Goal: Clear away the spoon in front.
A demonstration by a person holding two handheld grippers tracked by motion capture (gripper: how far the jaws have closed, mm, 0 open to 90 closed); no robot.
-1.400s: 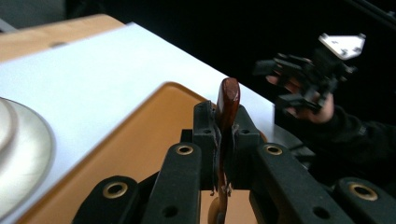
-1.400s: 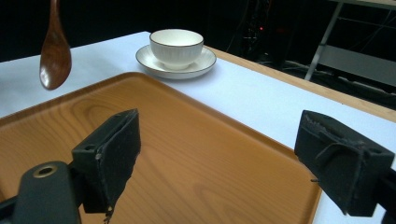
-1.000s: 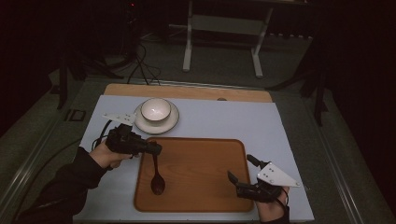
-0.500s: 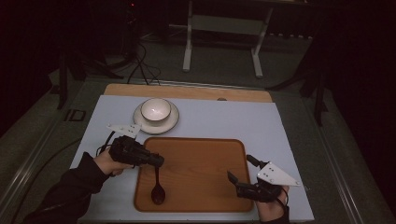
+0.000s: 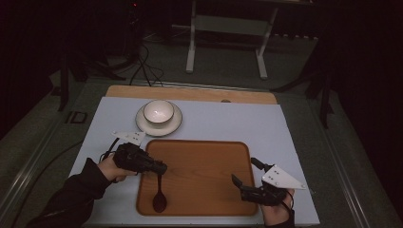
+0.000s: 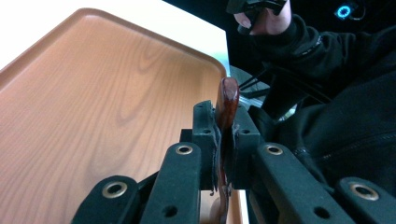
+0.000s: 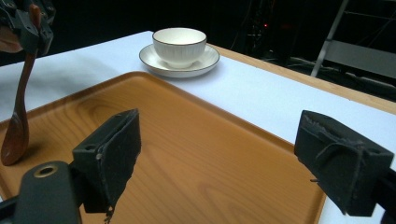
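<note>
Left claw (image 5: 160,168) clamped on the handle of a wooden spoon (image 5: 159,198), bowl end resting on the tray (image 5: 204,161); right claw (image 5: 243,183) spread wide over the tray's near right corner.

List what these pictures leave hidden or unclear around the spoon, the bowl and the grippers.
- Spoon: in the left gripper view the jaws cover its handle, and the bottom edge cuts off its head.
- Spoon tip: the right gripper view cannot settle whether it touches the tray.
- Bowl: too dim in the high view to tell any contents.
</note>
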